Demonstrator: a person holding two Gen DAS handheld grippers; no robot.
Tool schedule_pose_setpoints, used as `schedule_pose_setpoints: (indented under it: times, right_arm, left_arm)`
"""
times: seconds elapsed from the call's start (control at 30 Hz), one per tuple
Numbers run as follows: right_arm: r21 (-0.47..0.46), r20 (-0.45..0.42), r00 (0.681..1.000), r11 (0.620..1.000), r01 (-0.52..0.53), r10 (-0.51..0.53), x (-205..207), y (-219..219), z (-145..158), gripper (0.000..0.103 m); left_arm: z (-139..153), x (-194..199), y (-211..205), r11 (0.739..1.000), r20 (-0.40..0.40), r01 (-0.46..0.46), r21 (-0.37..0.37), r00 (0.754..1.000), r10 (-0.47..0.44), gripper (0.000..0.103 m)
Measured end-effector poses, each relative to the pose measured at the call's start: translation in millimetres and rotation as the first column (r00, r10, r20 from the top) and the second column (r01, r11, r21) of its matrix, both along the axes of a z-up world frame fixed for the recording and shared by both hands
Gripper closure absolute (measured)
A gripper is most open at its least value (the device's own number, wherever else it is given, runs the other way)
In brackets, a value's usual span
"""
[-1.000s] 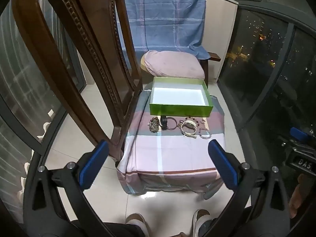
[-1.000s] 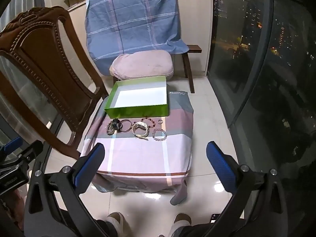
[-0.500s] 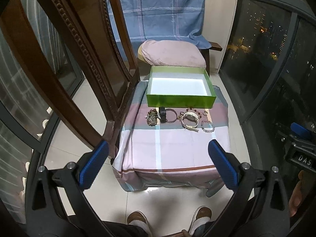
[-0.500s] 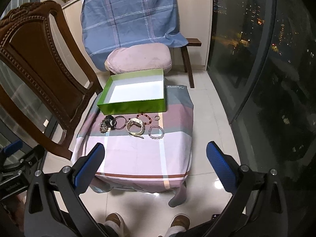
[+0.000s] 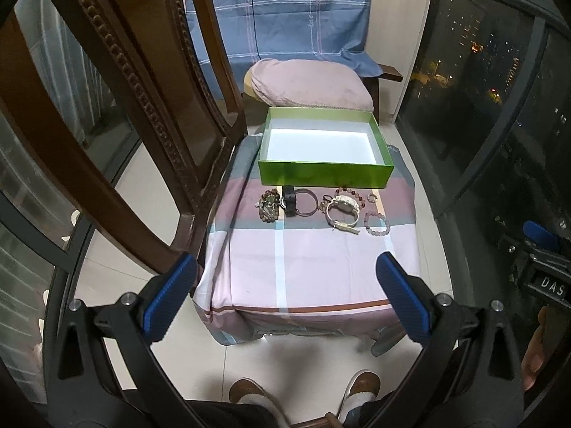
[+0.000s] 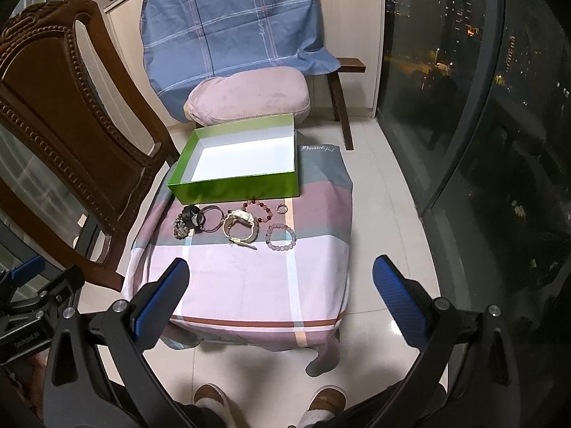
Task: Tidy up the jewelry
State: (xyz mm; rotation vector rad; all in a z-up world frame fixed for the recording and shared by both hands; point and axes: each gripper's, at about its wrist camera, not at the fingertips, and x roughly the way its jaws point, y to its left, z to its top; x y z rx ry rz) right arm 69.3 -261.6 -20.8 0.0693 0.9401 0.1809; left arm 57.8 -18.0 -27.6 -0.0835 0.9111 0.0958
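An open green box (image 5: 324,174) (image 6: 235,185) with a white inside stands at the far end of a cloth-covered stool (image 5: 314,260) (image 6: 249,278). In front of it lies a row of jewelry: a dark beaded bracelet (image 5: 268,208) (image 6: 180,230), a black watch with a thin bangle (image 5: 298,204) (image 6: 200,218), a cream watch (image 5: 344,210) (image 6: 242,227), a red bead bracelet (image 6: 257,209), a small ring (image 5: 372,198) (image 6: 282,209) and a pale pink bead bracelet (image 5: 377,223) (image 6: 281,237). My left gripper (image 5: 285,296) and right gripper (image 6: 282,296) are open and empty, held before the stool's near edge.
A carved wooden chair (image 5: 135,82) (image 6: 71,114) stands close on the left. Behind the stool is a seat with a pink cushion (image 5: 307,83) (image 6: 249,96) and a blue cloth (image 6: 228,25). Glass windows (image 6: 481,107) run along the right. My feet (image 5: 303,396) are on the tiled floor.
Both grippers have moved forward toward the stool, so the box and jewelry look nearer and larger. Both stay open. Nothing on the stool has moved.
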Motion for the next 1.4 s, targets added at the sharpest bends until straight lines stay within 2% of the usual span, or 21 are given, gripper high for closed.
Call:
schedule_pose_setpoints:
  times: [0.63,0.87,1.4]
  right_arm:
    - [-0.004,-0.048,0.999,1.000,-0.009,0.008,22.8,8.9,-19.6,0.003]
    - [-0.015,-0.035,0.999,1.000,-0.008,0.007,27.1,9.4,-15.8,0.003]
    - [-0.014,0.008,1.000,1.000,-0.023,0.023,22.9,18.9,-13.0,0.003]
  left_arm:
    - [-14.1,20.6,3.8,0.999,-0.015,0.016,-0.028,1.000,-0.017,0.004]
    - [-9.9,22.5,5.1,1.000,0.010,0.014,-0.007,1.000,-0.014,0.004]
    - [-13.6,24.2,13.4,0.999,0.010,0.024,-0.039,1.000,-0.024,0.004]
